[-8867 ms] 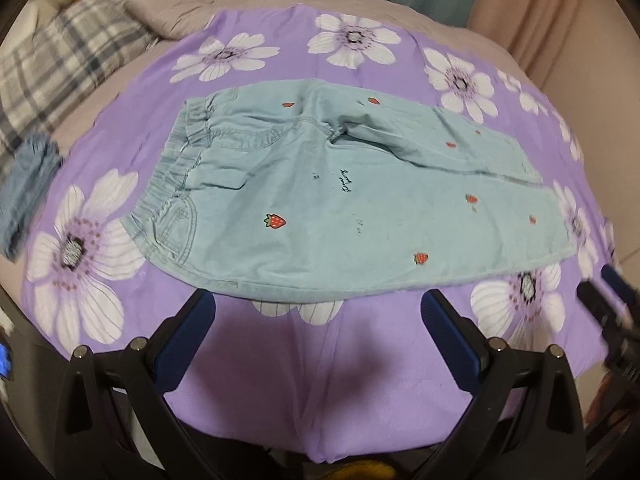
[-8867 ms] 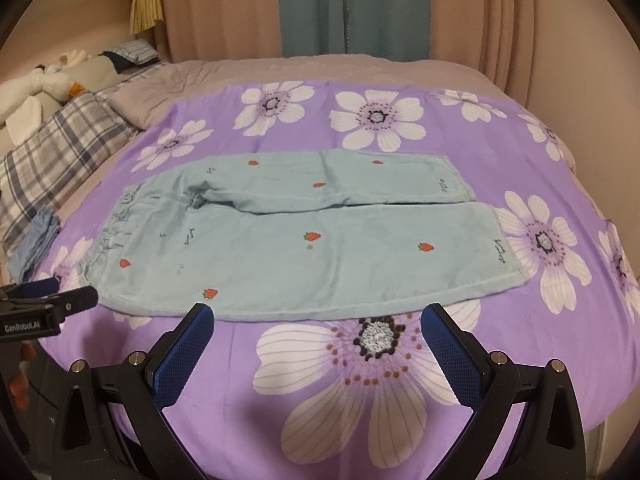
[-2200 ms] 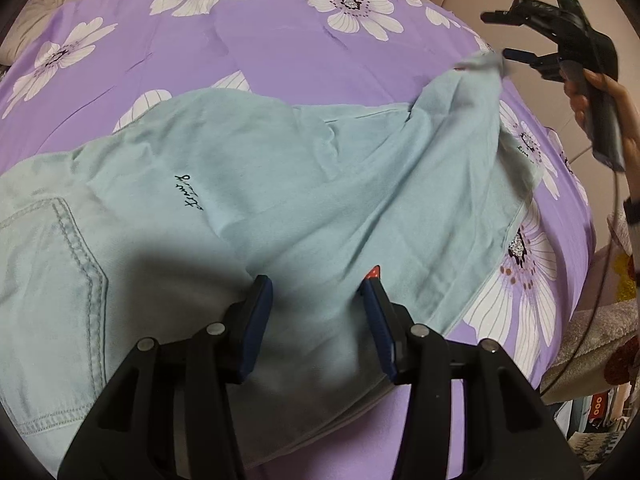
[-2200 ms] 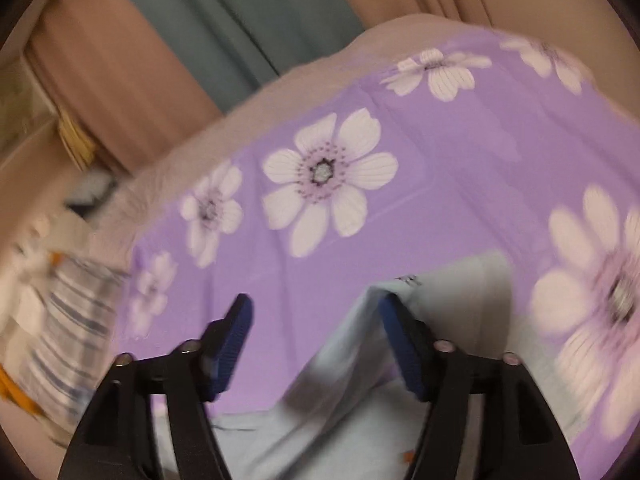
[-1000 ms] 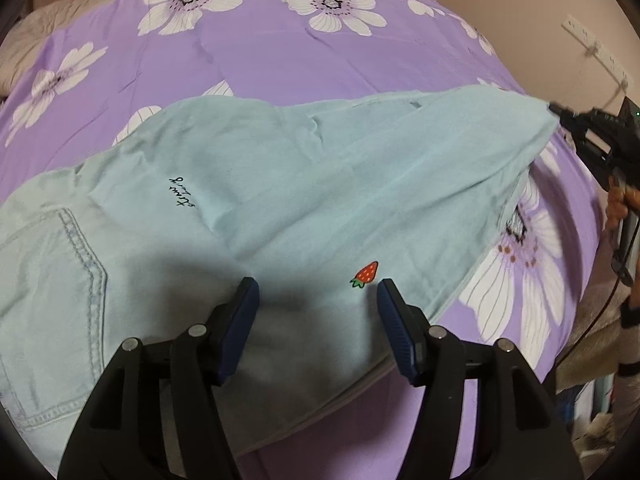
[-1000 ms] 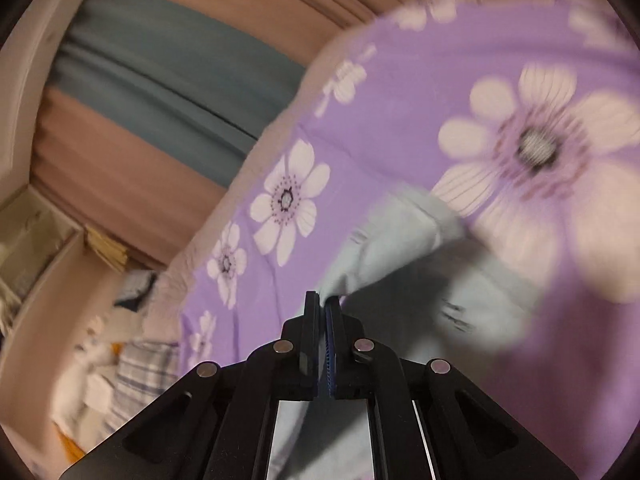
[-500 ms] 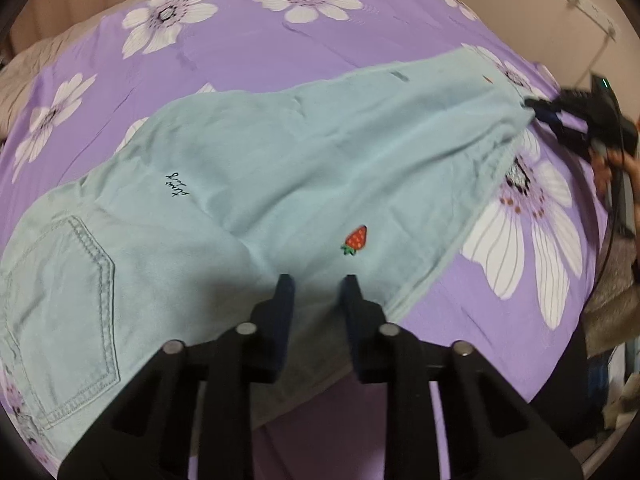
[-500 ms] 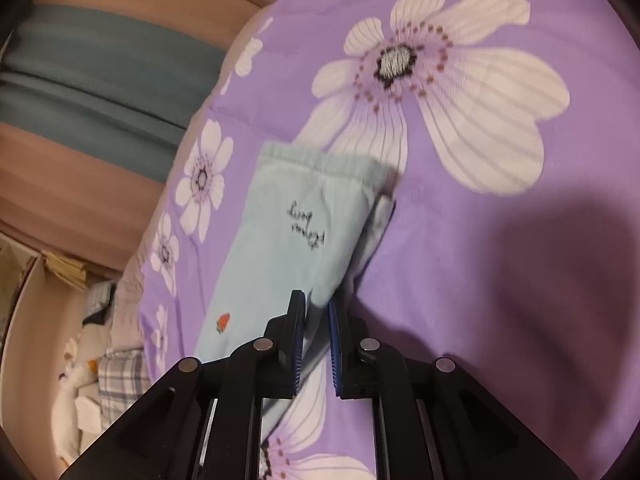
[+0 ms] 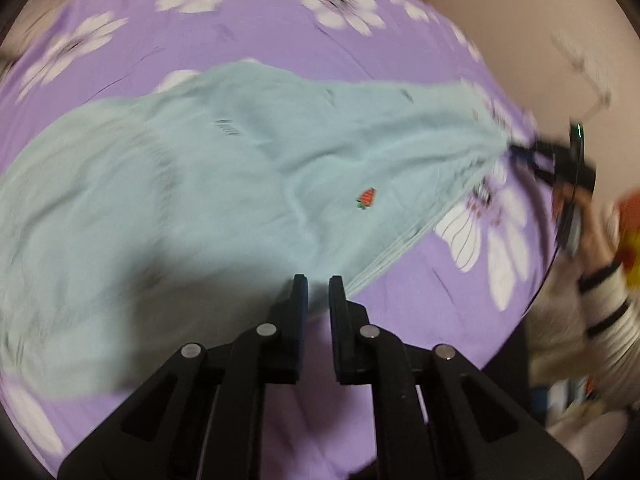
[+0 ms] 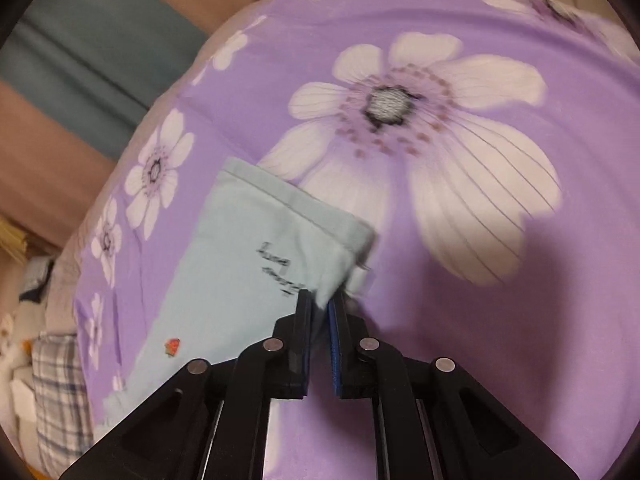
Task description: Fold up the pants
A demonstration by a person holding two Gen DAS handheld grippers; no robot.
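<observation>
Light blue pants with small strawberry prints lie folded lengthwise, one leg over the other, on a purple flowered bedspread. My left gripper is shut on the near edge of the pants at mid-leg. My right gripper is shut on the near corner of the leg cuffs; it also shows in the left wrist view, holding the stretched leg end at the right. The waist end is blurred at the left of the left wrist view.
The bed's right edge runs beside the person's striped sleeve. A plaid pillow lies at the head of the bed. Curtains hang behind the bed.
Since a second ago my left gripper has closed onto the pants' near edge. My right gripper has brought the top leg's cuff down over the lower leg and stays shut on it.
</observation>
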